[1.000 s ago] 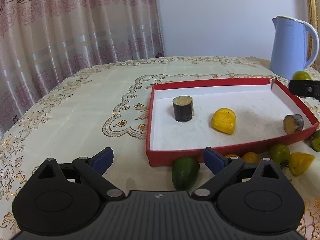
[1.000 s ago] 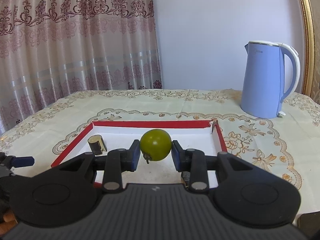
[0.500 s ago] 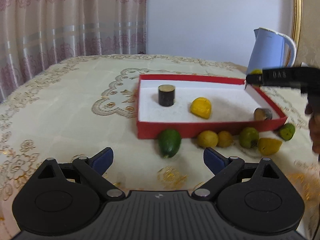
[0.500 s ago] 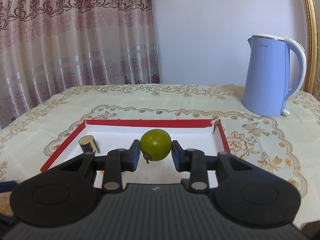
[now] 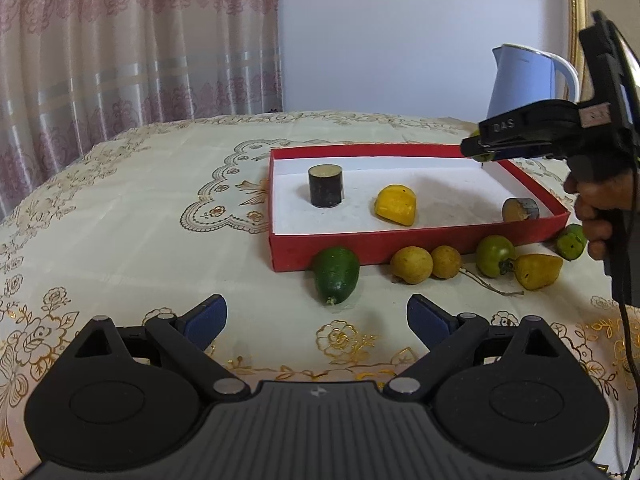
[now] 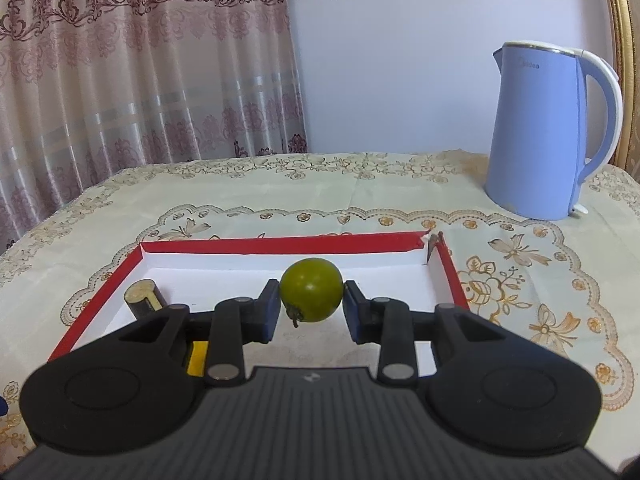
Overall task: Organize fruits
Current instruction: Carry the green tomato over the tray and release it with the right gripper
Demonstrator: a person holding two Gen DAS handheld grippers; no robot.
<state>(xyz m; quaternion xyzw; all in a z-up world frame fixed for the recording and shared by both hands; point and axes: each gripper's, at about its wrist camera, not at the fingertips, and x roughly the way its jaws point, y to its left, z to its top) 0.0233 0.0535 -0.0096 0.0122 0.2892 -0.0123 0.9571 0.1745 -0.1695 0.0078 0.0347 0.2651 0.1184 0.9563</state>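
the red tray (image 5: 420, 246) is sitting on the tablecloth (image 5: 140, 200), and the right gripper (image 6: 311, 312) is hiding part of its floor in the right wrist view. the blue kettle (image 6: 536, 136) is standing behind it. the right gripper is pinching one round green fruit (image 6: 311, 294), smooth with a small stem, over the tray. the left gripper (image 5: 316, 322) is hanging with fingers spread wide and empty. three pieces are lying inside the tray; six fruits are lying just outside its front wall.
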